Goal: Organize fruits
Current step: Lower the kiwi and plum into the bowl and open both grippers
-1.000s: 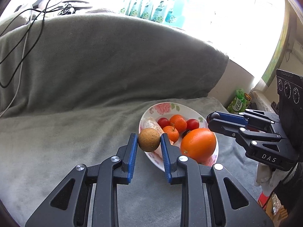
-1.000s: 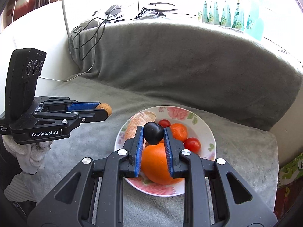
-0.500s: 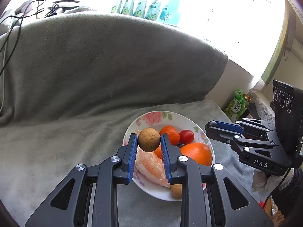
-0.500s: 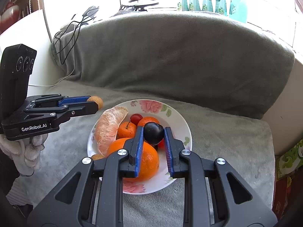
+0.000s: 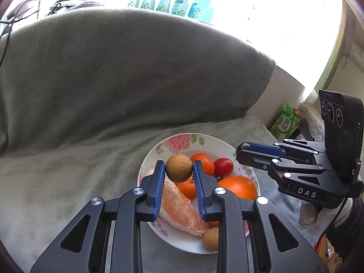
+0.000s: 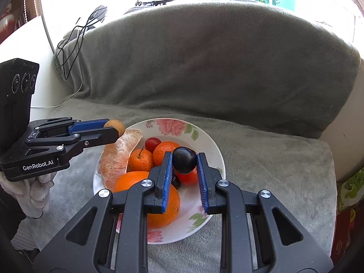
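A small brown fruit (image 5: 178, 168) is pinched by the left gripper (image 5: 178, 170), a dark plum (image 6: 184, 160), probably soft, by the right gripper (image 6: 184, 162); light holds across their middles are advised.

White lettering "DAS" stands on the black side plate of the right gripper (image 5: 242, 151), seen from the left wrist view to the right of the flowered plate (image 5: 182, 140). White lettering "GenRobot.AI" stands on the black side plate of the left gripper (image 6: 113, 128), seen from the right wrist view to the left of the same plate. Chinese characters, among them "优酸", are printed on a green carton (image 5: 284, 122) beyond the plate's right side. Print on the bottles (image 5: 173, 0) far behind the plate is too small to read.
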A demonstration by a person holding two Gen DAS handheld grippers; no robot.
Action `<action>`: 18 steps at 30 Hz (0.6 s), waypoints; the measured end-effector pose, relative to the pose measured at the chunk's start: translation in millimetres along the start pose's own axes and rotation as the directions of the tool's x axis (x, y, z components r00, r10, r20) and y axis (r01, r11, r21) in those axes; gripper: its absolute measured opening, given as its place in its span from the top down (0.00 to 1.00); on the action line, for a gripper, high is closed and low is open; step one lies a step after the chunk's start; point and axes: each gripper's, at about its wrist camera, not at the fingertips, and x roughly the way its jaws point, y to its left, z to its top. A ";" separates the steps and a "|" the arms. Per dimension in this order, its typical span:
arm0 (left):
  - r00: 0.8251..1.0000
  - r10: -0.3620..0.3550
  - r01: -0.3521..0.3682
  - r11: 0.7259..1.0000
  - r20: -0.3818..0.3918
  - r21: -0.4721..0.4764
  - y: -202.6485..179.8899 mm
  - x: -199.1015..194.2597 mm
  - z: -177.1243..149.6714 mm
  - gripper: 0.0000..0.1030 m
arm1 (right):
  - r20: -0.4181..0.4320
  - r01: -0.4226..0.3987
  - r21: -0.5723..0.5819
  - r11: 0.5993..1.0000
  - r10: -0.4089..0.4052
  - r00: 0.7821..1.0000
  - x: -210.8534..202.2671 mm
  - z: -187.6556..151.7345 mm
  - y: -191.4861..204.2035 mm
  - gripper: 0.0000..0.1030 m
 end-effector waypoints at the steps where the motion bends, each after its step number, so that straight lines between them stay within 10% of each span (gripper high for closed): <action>1: 1.000 -0.001 0.001 1.000 0.000 0.001 -0.9 0.5 0.7 0.77 | -0.002 -0.002 0.002 1.000 0.002 1.000 1.1 0.2 -0.1 0.78; 18: 1.000 -0.012 0.012 1.000 0.001 0.010 -2.9 -1.2 -1.7 0.69 | 0.003 -0.040 0.020 0.999 0.040 0.999 -0.5 1.8 1.5 0.76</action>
